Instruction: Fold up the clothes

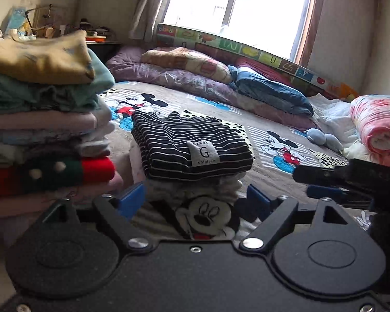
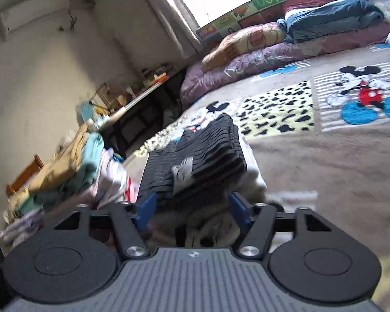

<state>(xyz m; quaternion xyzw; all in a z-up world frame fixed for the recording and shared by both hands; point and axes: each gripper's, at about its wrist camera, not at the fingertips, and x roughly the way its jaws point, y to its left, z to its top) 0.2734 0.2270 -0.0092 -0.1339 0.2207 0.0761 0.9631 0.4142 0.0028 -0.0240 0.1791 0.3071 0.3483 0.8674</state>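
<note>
Through my left wrist camera, my left gripper stands wide open, its blue pads apart with nothing between them. Just beyond the fingertips a folded black-and-white striped garment lies on top of a short stack, its grey label reading "G" facing me. Beneath it sit folded pale pieces, and nearest me a folded garment printed with a cartoon mouse face shows between the fingers without the pads touching it. To the left rises a taller pile of folded clothes, topped by a mustard piece over teal, pink and red ones. All of it rests on a cartoon-print blanket covering the bed. My right gripper pokes in from the right edge, dark and blurred. At the far side lie rolled quilts under a bright window, and a pink bundle sits at the right.

Through my right wrist camera, tilted and blurred, my right gripper is also open, the pads clear of the cloth. The striped garment lies just ahead of the fingertips, atop its stack, with the taller pile to its left and the blanket spreading away to the right.
</note>
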